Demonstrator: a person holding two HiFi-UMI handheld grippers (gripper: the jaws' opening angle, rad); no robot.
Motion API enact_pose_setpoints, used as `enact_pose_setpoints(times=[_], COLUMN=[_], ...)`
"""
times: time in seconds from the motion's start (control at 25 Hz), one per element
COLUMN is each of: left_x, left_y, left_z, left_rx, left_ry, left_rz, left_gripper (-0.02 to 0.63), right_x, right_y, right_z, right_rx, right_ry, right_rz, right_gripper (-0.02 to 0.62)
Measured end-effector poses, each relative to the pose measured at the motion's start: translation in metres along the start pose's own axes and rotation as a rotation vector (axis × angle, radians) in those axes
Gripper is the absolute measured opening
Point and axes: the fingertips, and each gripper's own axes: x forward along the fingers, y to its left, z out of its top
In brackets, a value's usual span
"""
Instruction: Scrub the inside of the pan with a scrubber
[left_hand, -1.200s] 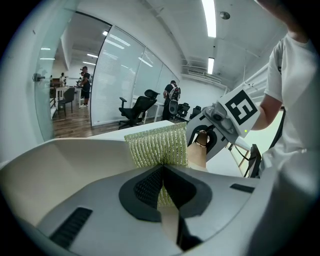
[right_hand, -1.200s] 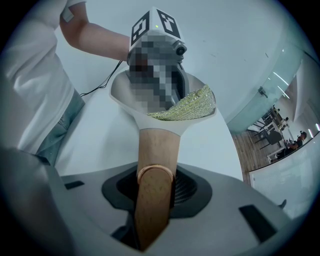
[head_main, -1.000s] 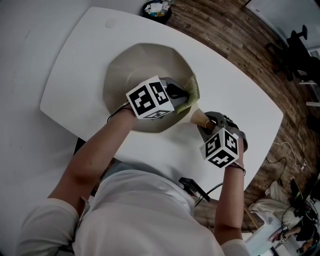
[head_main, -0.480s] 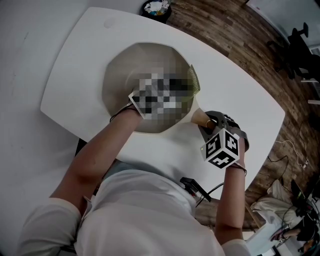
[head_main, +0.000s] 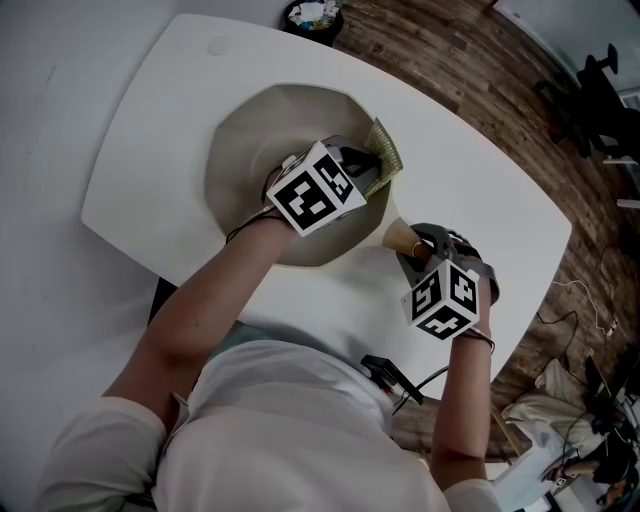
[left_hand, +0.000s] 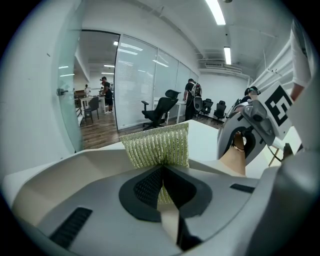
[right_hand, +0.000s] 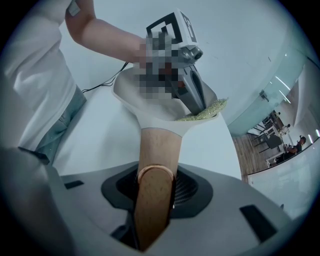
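Note:
A pale, wide pan (head_main: 250, 140) rests on the white table (head_main: 480, 200), its wooden handle (head_main: 400, 236) pointing toward me on the right. My left gripper (head_main: 365, 170) is inside the pan at its right wall, shut on a yellow-green mesh scrubber (head_main: 383, 160) that stands up against the rim. In the left gripper view the scrubber (left_hand: 157, 147) fans out above the closed jaws. My right gripper (head_main: 415, 245) holds the handle (right_hand: 156, 160) between its jaws, which are opening slightly; the pan bowl (right_hand: 165, 117) lies just beyond.
A small bin (head_main: 314, 17) with rubbish stands on the wooden floor past the table's far edge. A black device with a cable (head_main: 385, 375) sits at my waist. Office chairs and people show far off behind glass in the left gripper view.
My left gripper has moved the scrubber up the pan's right wall, away from the handle side, and its marker cube has turned. The right gripper and handle have stayed put.

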Motion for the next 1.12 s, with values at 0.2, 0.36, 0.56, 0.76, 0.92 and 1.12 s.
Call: enact_pose_setpoints(times=[0.2,0.36,0.56,0.76,0.92,1.12], left_x=[0.001,0.002,0.002,0.001,0.000,-0.001], left_y=[0.009,0.015,0.024,0.037,0.046,0.059], left_z=[-0.005,-0.005,-0.008,-0.012,-0.012,-0.015], left_rx=[-0.003,0.021,0.022,0.017,0.039,0.028], left_ry=[0.025,0.032,0.039,0.056,0.084,0.098], left_rz=[0.038,0.075,0.113,0.167,0.194,0.228], left_gripper=[0.017,0.017,0.017,0.017,0.017,0.018], right_x=[-0.001,-0.001,0.000,0.000,-0.002,-0.001], right_y=[-0.003,-0.003,-0.001,-0.002,-0.004,-0.002], right_z=[0.000,0.000,0.000,0.000,-0.001,-0.001], right_rx=[-0.014,-0.016,-0.014,-0.023,-0.028,-0.025], right_ry=[0.007,0.010,0.015,0.024,0.026,0.023], right_rz=[-0.008,-0.015,-0.024,-0.039,-0.045,-0.039], right_gripper=[0.144,0.144,0.144,0.144,0.144,0.146])
